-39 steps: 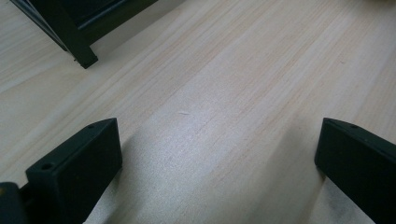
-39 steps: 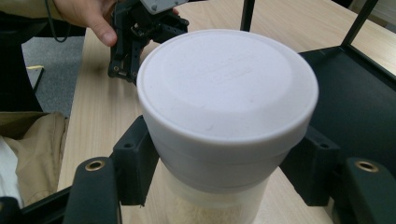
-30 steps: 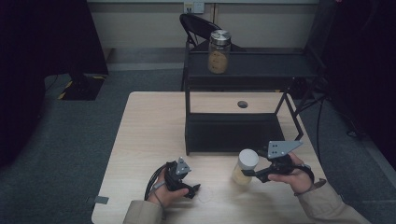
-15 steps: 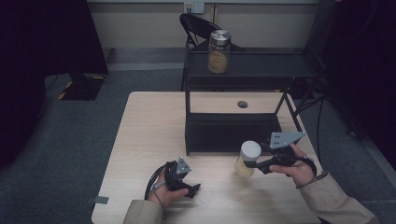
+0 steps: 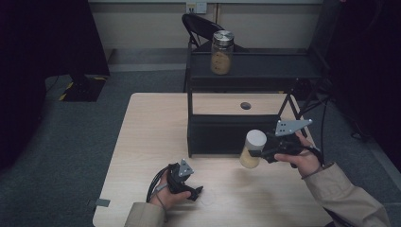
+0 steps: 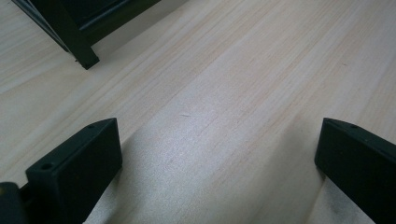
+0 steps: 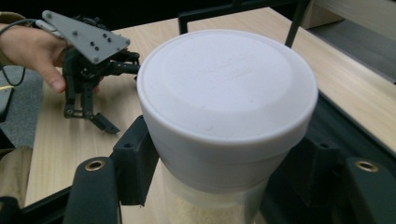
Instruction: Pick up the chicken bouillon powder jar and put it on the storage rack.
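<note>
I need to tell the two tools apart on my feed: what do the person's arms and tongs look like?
Both tongs are black, with blocky flat-faced jaws. The right tongs carry a grey three-cornered plate dotted with small holes; the left tongs bear a smaller grey plate, and a black cable loops by the wrist. Brass-coloured screw inserts sit in the right tool's frame. Both sleeves are beige.

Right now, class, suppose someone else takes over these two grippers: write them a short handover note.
Right gripper: shut on the white-lidded jar, just under its lid, jar upright and lifted off the wooden table in front of the black shelf.
Left gripper: open, nothing between its jaws, low over the table near the front edge.
A second jar, metal-lidded, stands on the shelf top.
Done: jar picked up.
Left: probably set it on the shelf, though the spot is a guess.
</note>
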Available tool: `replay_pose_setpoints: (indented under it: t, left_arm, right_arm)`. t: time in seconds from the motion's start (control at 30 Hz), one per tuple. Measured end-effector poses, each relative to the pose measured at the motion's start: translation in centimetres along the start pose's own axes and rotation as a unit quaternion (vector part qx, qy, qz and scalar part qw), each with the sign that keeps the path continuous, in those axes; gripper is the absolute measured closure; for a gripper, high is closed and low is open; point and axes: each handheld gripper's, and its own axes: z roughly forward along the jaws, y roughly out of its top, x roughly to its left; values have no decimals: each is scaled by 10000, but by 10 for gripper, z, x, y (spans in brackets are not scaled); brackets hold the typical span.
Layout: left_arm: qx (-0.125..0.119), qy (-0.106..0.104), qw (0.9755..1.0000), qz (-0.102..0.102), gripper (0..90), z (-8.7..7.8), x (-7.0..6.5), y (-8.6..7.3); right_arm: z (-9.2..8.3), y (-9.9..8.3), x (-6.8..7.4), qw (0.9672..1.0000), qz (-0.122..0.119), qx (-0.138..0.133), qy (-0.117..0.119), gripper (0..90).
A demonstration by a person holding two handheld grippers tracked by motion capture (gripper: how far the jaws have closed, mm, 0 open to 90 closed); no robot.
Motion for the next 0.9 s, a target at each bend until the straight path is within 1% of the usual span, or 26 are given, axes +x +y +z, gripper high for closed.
replay_pose_setpoints:
  t: [0.1, 0.17, 0.27, 0.33, 0.43, 0.57, 0.63, 0.77, 0.9]
  left_arm:
    - [0, 1, 10000, -2, 1, 0, 0, 0]
    - [0, 0, 10000, -2, 1, 0, 0, 0]
    - [0, 1, 10000, -1, 1, 0, 0, 0]
    - [1, 1, 10000, 0, 1, 0, 0, 0]
    - [0, 1, 10000, -2, 1, 0, 0, 0]
    - [0, 1, 10000, -1, 1, 0, 0, 0]
    - [0, 2, 10000, -1, 1, 0, 0, 0]
    - [0, 1, 10000, -1, 1, 0, 0, 0]
    - [0, 1, 10000, -1, 1, 0, 0, 0]
  right_arm:
    - [-3, 6, -5, 10000, 25, -35, -44, 341]
    - [-5, 10, -8, 9999, 92, -73, -94, 341]
    - [-8, 14, -11, 9998, 133, -138, -103, 341]
    - [-9, 19, -13, 9997, 143, -142, -126, 341]
    - [-11, 28, -14, 9998, 87, -114, -169, 341]
    - [-13, 38, -16, 9998, 96, -63, -167, 341]
    - [-16, 42, -18, 9998, 106, -72, -176, 341]
    - [-21, 45, -23, 9996, 220, -130, -122, 341]
    - [-27, 53, -25, 9996, 181, -86, -200, 341]
